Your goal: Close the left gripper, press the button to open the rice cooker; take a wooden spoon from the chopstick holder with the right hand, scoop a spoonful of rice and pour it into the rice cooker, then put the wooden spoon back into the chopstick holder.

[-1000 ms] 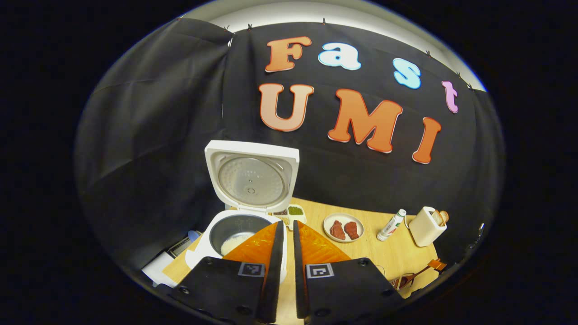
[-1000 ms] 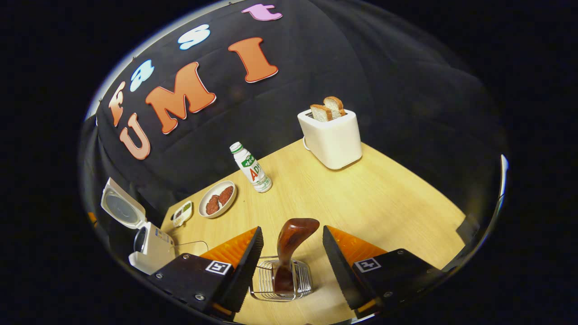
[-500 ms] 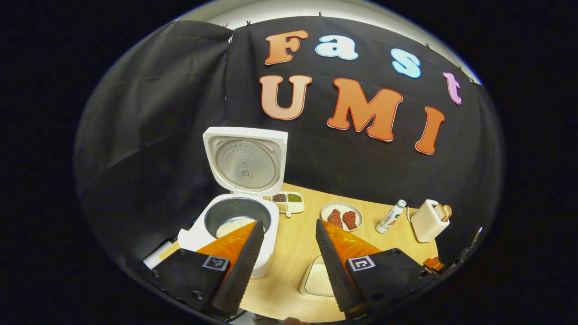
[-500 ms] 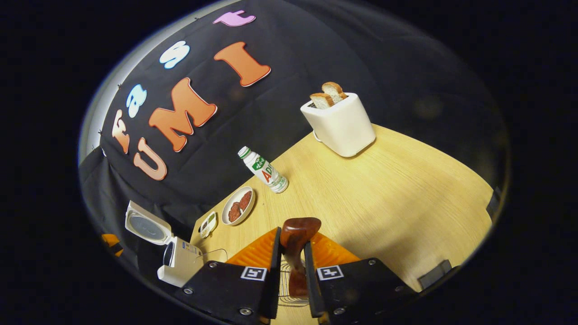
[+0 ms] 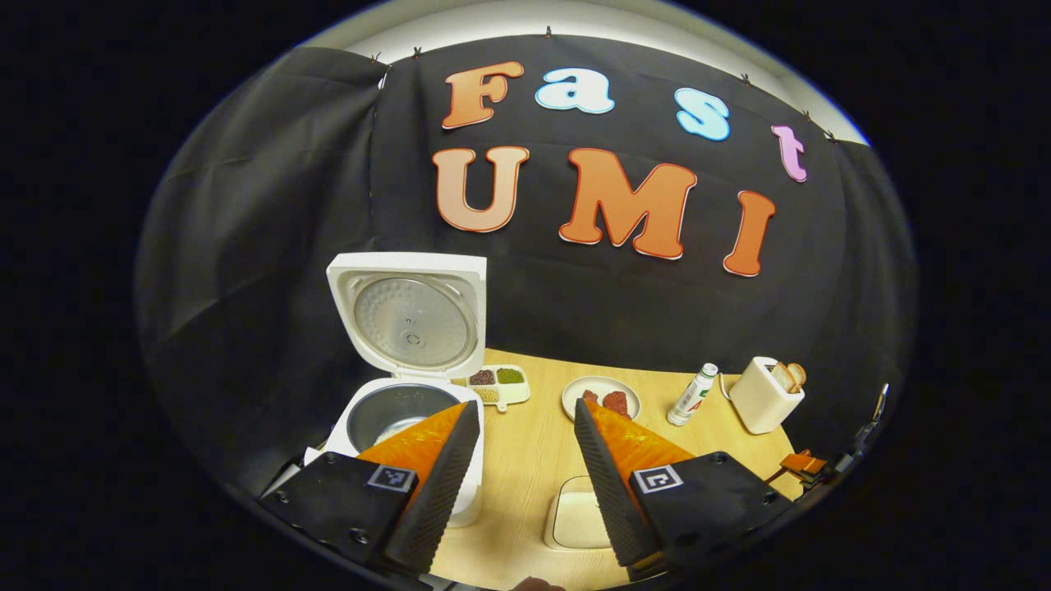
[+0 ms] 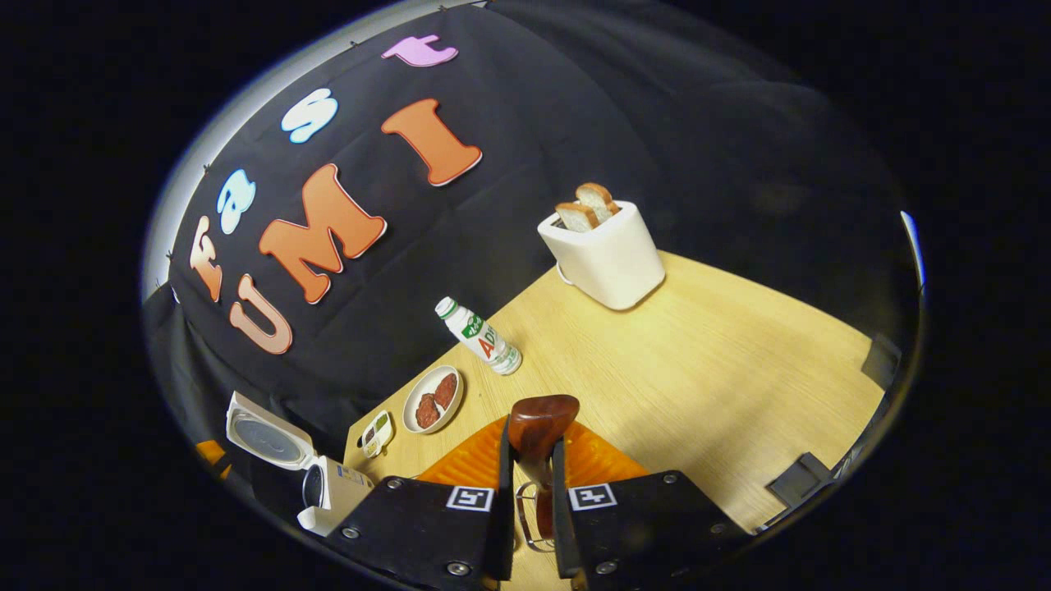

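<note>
Left gripper view: rice cooker [image 5: 386,410], lid raised, pot partly hidden behind the wide-open, empty left gripper [image 5: 519,419]; rice tray [image 5: 575,519] half covered. Right gripper view: right gripper [image 6: 530,455] clamped on wooden spoon [image 6: 538,423]; chopstick holder [image 6: 527,517] mostly hidden between fingers

Toaster [image 6: 603,258] with two bread slices [image 6: 585,205]; bottle [image 6: 480,336] beside meat plate [image 6: 433,399]; small divided dish [image 5: 496,384].

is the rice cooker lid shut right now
No, the rice cooker has its lid standing upright in the left gripper view, with the inner pot open to view.
</note>
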The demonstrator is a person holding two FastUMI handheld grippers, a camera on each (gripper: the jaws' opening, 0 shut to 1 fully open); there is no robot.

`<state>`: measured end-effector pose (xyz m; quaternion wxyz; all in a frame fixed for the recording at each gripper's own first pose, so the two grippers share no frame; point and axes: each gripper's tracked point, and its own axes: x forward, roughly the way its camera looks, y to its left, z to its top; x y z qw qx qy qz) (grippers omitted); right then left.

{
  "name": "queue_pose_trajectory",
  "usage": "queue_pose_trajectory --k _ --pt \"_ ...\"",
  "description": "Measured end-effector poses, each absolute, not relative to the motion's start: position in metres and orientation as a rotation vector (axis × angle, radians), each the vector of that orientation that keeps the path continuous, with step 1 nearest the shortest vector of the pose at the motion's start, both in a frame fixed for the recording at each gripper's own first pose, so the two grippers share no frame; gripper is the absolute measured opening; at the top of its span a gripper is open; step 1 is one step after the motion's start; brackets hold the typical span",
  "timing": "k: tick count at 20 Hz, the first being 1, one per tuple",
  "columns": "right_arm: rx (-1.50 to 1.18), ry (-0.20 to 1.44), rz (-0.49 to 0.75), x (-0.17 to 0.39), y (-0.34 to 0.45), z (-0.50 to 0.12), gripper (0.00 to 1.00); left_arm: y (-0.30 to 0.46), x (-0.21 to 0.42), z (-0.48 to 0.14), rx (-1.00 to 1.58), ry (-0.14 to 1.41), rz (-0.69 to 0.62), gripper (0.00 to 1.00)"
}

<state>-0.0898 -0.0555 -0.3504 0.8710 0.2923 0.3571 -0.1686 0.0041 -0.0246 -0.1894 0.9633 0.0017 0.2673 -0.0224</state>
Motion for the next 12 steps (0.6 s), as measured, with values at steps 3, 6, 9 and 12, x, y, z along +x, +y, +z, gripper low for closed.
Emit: queue_pose_trajectory --k 3,6,9,12 --pt "0.500 0.666 -0.355 -0.083 -0.048 -0.309 0.19 -0.001 0.017 -0.183 0.018 0.499 -0.038 0.92" --pt "0.407 0.585 -0.306 -0.073 -0.026 -0.262 0.19 0.010 0.022 -0.187 -0.032 0.493 -0.060 0.99" --pt "0.375 0.525 -0.210 -0.059 0.012 -0.230 0.19 0.026 0.020 -0.191 -0.060 0.501 -0.075 0.99" --pt "0.358 0.487 -0.107 -0.044 0.057 -0.220 0.19 0.044 0.016 -0.185 -0.061 0.483 -0.072 1.00"
